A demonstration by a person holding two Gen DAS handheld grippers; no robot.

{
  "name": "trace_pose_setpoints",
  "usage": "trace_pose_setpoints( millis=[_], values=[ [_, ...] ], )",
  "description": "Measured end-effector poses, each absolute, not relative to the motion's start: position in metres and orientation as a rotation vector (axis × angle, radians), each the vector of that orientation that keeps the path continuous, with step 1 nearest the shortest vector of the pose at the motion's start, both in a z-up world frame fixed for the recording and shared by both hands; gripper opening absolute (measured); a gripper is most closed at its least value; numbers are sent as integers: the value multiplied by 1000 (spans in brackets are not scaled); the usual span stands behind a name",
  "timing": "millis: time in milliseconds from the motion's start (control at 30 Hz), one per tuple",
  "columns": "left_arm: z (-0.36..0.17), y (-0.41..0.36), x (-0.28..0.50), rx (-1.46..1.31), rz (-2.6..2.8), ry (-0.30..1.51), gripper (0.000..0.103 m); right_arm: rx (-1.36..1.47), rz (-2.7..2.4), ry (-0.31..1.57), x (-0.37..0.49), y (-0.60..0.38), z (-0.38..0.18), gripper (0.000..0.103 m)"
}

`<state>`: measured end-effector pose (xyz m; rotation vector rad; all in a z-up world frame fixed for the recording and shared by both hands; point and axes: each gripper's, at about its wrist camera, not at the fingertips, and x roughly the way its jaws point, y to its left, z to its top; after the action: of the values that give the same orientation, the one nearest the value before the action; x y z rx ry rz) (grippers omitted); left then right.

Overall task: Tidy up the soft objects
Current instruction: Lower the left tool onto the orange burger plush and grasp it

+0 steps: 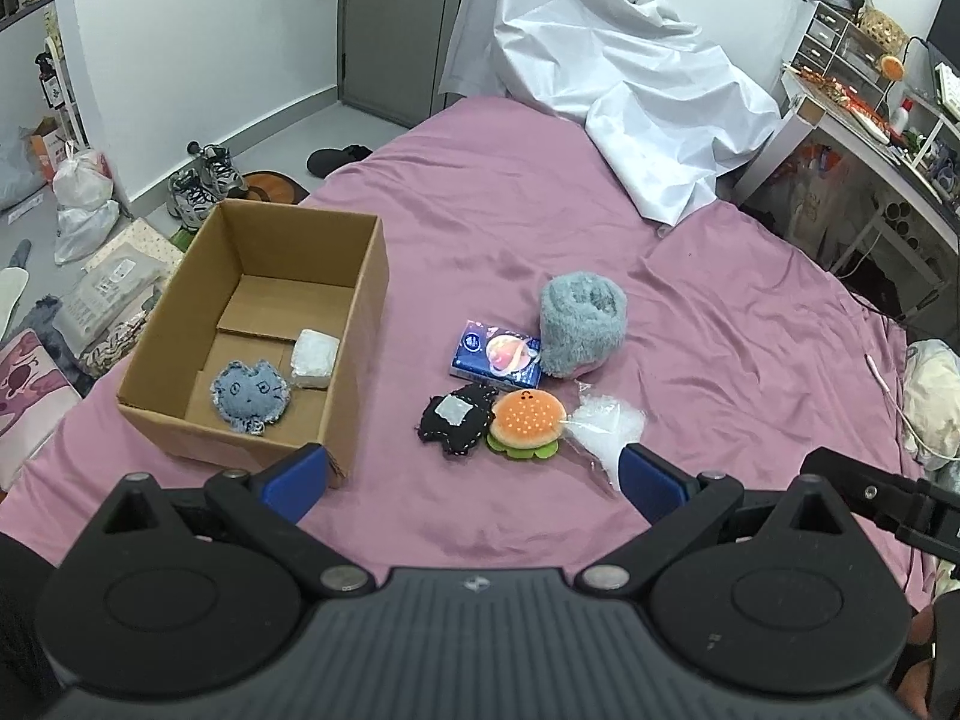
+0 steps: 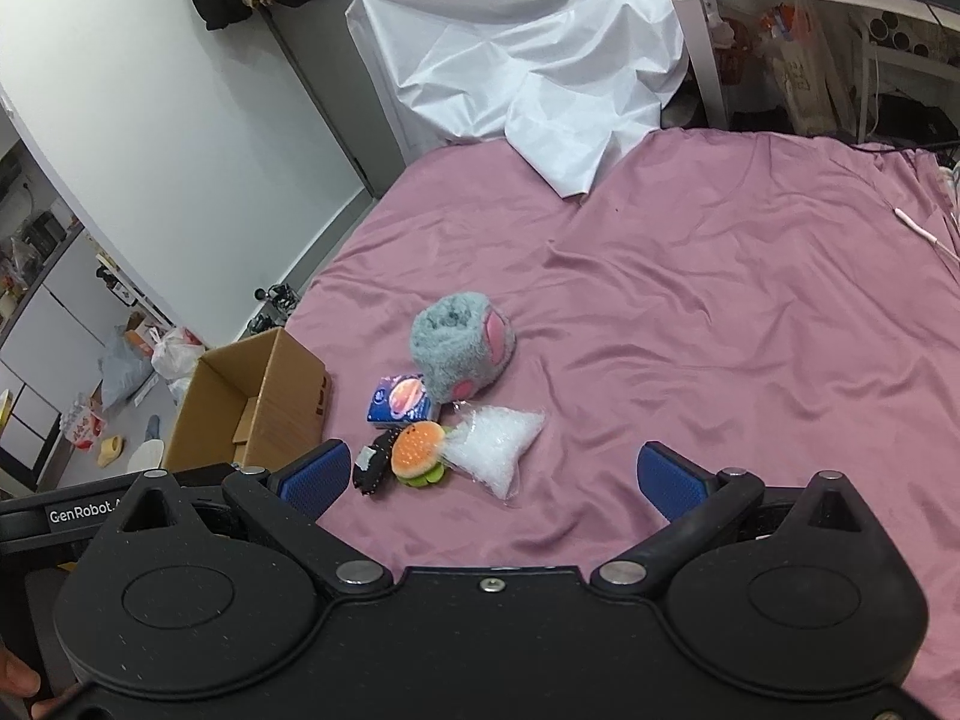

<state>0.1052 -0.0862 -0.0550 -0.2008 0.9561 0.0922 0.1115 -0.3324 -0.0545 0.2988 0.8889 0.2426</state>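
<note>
Hovering both claws, left gripper and right gripper, spread apart and empty; burger plush touches black plush beside box, so I risk pinching both.

Matt cardboard box, fuzzy gray plush, satiny pink sheet.

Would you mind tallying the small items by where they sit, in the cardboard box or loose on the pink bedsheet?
In the cardboard box: 2 (denim plush, white packet)
On the bedsheet: 5 (grey paw plush, tissue pack, black plush, burger plush, clear bag)
Total: 7
</note>
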Motion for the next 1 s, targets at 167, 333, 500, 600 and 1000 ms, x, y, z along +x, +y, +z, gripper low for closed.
trace_pose_setpoints(
  millis=[167,333,500,600,1000],
  values=[
    [-63,-87,111,-217,91,975,102,330,239,921,119,-339,-65,103],
    [-73,-89,120,-229,83,990,100,381,245,953,129,-343,-77,103],
    [-82,-91,131,-256,73,985,97,428,249,980,141,-343,-88,103],
    [-88,-94,139,-262,57,984,90,483,237,997,149,-344,-96,102],
    [-121,-96,179,-374,67,1059,65,628,231,1045,177,-341,-129,94]
  ],
)
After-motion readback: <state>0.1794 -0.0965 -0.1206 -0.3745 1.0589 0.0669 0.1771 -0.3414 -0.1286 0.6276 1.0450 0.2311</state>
